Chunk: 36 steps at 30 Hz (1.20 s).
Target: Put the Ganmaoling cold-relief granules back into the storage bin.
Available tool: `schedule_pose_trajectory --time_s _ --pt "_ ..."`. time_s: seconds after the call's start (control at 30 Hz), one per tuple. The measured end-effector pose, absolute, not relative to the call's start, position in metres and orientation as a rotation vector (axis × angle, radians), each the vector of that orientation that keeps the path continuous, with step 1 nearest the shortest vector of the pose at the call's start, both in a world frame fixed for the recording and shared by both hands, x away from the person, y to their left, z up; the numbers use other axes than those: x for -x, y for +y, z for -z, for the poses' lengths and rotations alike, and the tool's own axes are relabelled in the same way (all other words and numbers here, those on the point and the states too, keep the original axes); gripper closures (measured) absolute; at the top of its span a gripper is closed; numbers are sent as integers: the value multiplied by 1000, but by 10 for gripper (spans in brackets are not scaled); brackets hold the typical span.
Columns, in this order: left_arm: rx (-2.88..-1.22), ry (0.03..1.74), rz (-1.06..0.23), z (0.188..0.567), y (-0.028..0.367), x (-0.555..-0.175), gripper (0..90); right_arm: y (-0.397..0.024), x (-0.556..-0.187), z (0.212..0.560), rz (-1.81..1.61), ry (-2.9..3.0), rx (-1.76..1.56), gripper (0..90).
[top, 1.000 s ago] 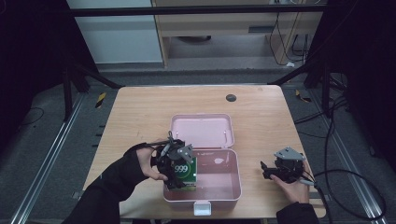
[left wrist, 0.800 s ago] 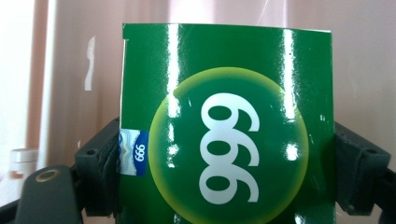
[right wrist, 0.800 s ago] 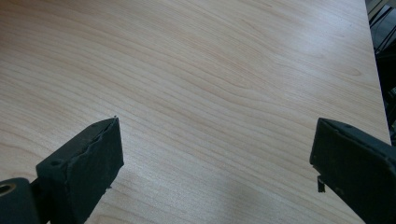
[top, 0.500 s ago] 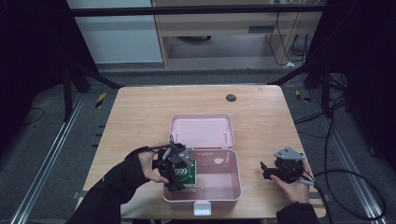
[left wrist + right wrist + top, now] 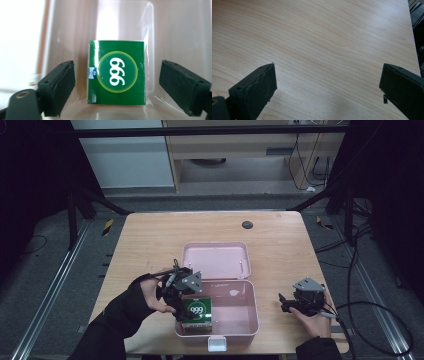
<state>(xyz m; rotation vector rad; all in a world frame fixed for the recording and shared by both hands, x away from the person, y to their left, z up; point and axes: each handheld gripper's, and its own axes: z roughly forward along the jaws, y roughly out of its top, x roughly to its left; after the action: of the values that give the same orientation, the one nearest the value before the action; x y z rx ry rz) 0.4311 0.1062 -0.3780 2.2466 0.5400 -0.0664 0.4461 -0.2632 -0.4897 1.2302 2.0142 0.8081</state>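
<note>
A green box (image 5: 196,312) printed "999" stands in the front left corner of the open pink case (image 5: 240,320). My left gripper (image 5: 187,297) hangs over it and points down. In the left gripper view the green box (image 5: 116,72) sits between the pads (image 5: 61,85), with a gap on each side. My left gripper (image 5: 116,66) is open; its jaws have just closed in a little around the box. My right gripper (image 5: 286,303) rests on the table to the right of the case, and my right gripper (image 5: 327,67) is open over bare wood.
The case's lid (image 5: 215,260) lies flat behind the base, and a white latch (image 5: 216,343) sticks out at the front edge. A dark round disc (image 5: 247,224) lies near the wooden table's (image 5: 150,245) far edge. Cables trail on the floor at right.
The green box sits a little lower and straighter in the case than before. The left hand has shifted slightly. The right gripper has stayed put.
</note>
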Motion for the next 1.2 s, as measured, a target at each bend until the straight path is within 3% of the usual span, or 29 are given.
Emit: schedule_pose_trajectory --time_s 0.27,0.33,0.57,1.2 --pt "-2089 605 -28 350 127 -430 226 -264 -446 489 -805 2004 -1233 24" --pt "-1913 739 -41 346 131 -426 242 -264 -445 488 -808 1999 -1235 27" --pt "-1860 794 -75 346 161 -427 282 -265 -445 488 -804 1992 -1241 34" --pt "-1782 987 -132 421 228 -446 354 -264 -445 489 -785 1987 -1255 62"
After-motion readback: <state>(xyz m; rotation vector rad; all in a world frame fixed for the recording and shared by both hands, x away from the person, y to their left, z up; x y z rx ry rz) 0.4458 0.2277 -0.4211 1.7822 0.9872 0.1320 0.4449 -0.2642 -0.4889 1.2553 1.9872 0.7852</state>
